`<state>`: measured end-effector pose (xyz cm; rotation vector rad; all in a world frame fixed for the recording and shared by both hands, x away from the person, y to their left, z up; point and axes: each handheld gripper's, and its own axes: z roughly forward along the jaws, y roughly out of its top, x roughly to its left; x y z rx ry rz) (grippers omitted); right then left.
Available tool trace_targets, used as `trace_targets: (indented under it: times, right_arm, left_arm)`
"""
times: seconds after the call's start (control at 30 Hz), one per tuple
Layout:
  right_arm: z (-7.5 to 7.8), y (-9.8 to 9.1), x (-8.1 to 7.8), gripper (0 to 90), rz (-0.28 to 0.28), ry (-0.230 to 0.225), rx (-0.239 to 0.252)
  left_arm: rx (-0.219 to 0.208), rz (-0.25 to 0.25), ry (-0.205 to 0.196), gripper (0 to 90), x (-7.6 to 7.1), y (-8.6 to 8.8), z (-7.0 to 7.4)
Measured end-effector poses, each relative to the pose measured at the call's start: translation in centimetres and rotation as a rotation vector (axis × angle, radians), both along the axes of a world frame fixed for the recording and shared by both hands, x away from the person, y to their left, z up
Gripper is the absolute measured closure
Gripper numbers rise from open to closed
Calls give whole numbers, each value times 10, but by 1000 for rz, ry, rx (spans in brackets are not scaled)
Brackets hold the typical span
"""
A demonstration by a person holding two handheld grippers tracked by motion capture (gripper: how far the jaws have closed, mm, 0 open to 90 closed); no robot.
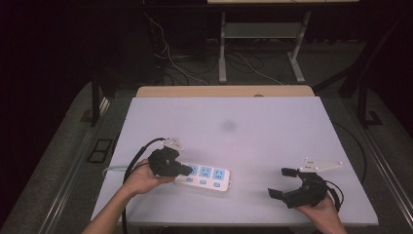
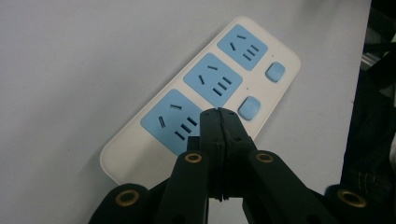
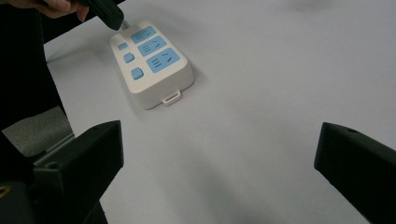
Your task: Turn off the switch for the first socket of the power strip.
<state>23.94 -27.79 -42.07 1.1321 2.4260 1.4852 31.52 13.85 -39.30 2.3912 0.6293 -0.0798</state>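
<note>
A white power strip [image 1: 208, 176] with three blue socket faces and a row of blue buttons lay flat on the pale desk [image 1: 253, 122], near its front edge and left of centre. The left hand-held gripper [image 1: 186, 170] was at the strip's left end, its jaws pressed together with nothing between them. In the left gripper view, the closed tips of this hand-held gripper [image 2: 218, 122] sat over the near edge of the nearest blue socket [image 2: 175, 120] of the power strip [image 2: 140, 140], beside the closest visible button [image 2: 249, 108]; whether the tips touched the surface could not be told. The right hand-held gripper [image 1: 281, 182] was well apart from the strip, to its right near the front edge of the desk, with its jaws spread wide and empty. In the right gripper view, the power strip [image 3: 161, 84] lay ahead and to the left, with a small white tab at its near end, and the left hand-held gripper [image 3: 108, 13] met its far end.

The strip's left end was hidden under the left hand-held gripper in the high view. A pale cord [image 1: 113, 169] ran off the desk's left edge; its join to the strip was not visible. The dark surroundings beyond the desk were hard to make out.
</note>
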Motion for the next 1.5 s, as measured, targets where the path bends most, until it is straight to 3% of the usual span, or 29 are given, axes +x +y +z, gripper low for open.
trace_targets:
  times: [0.43, 0.63, 0.93, 1.23, 1.33, 1.5]
  right_arm:
    - [0, 1, 0, 10, 10, 1, -7]
    - [-1, 1, 0, 10, 13, -1, -9]
    - [0, 2, -1, 10, 20, -2, -16]
    - [0, 2, -1, 10, 22, -3, -18]
    - [0, 2, -1, 10, 20, -4, -15]
    - [1, 1, -2, 10, 18, -11, -14]
  left_arm:
    - [77, -53, 35, 890, 0, -10, -10]
    - [69, -44, 67, 891, 2, -9, -10]
    - [74, -32, 54, 894, 3, -10, -10]
    - [62, -24, 67, 897, 5, -9, -12]
    - [65, -7, 88, 898, 6, -10, -13]
    - [32, 8, 95, 898, 6, -6, -15]
